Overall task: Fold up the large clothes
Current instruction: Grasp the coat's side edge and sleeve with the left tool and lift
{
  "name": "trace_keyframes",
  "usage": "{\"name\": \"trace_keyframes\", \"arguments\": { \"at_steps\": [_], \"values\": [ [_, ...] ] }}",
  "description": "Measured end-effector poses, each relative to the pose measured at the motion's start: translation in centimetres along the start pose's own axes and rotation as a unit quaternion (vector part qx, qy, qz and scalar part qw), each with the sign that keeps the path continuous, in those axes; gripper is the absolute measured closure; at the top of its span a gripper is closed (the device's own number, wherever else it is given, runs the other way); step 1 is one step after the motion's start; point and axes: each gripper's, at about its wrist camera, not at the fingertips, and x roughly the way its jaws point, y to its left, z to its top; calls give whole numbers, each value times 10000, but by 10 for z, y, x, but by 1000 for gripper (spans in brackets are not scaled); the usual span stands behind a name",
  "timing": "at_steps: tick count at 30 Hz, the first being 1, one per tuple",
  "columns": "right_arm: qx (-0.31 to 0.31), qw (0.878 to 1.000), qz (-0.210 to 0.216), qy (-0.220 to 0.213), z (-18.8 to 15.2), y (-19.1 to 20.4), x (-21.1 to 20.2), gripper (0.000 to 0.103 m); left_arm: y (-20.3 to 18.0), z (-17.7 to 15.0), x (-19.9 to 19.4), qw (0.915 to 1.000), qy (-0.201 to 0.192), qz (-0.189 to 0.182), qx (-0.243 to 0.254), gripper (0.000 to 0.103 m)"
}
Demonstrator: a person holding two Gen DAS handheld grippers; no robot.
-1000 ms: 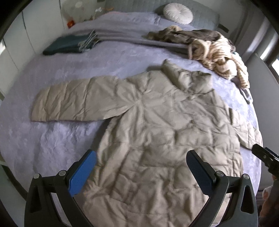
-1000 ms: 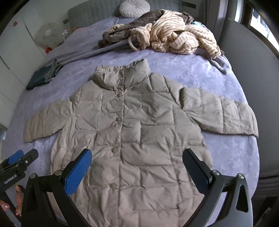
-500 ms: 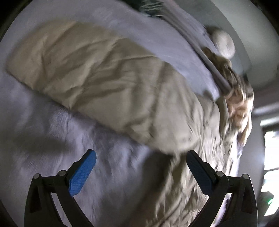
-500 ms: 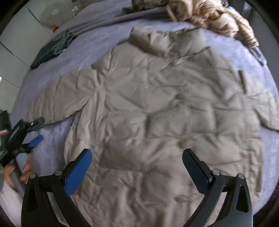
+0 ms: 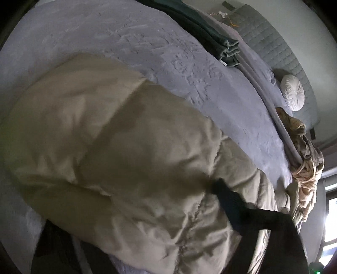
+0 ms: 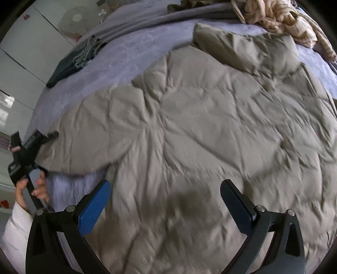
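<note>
Beige quilted puffer coat (image 6: 210,130) spread front-up on lilac bedspread (image 5: 189,69), left gripper (image 6: 45,137) at its sleeve end, jaws just closing around the sleeve, grip unclear, right gripper (image 6: 166,202) spread wide above the hem, striped cream garment pile (image 6: 280,19) beyond the collar

Soft daylight is coming from a window (image 5: 330,223) glaring at the right edge of the left wrist view. Both views are blurring with motion, bending strongly and darkening at the corners. The coat (image 6: 210,137) is carrying a dark shadow.
</note>
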Motion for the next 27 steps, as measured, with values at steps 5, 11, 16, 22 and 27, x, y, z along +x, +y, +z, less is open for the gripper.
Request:
{"name": "trace_keyframes", "arguments": {
  "at_steps": [5,11,16,22,27],
  "values": [
    [284,9985,466,-31,21,13,25,84,-22,2,-30,9963,-161,-492,692,94],
    [625,9894,1296,197,27,28,67,93,-79,-8,-89,9790,-587,-920,1719,94],
    [767,9848,1481,492,23,28,104,94,-164,-39,-110,9534,-550,-1560,2522,94],
    [932,9726,2005,720,20,7,94,94,-268,-100,-97,9218,-237,-1927,3357,94],
    [945,9817,1632,270,10,-58,34,94,-345,-179,-65,8866,149,-1895,4217,94]
  ]
}}
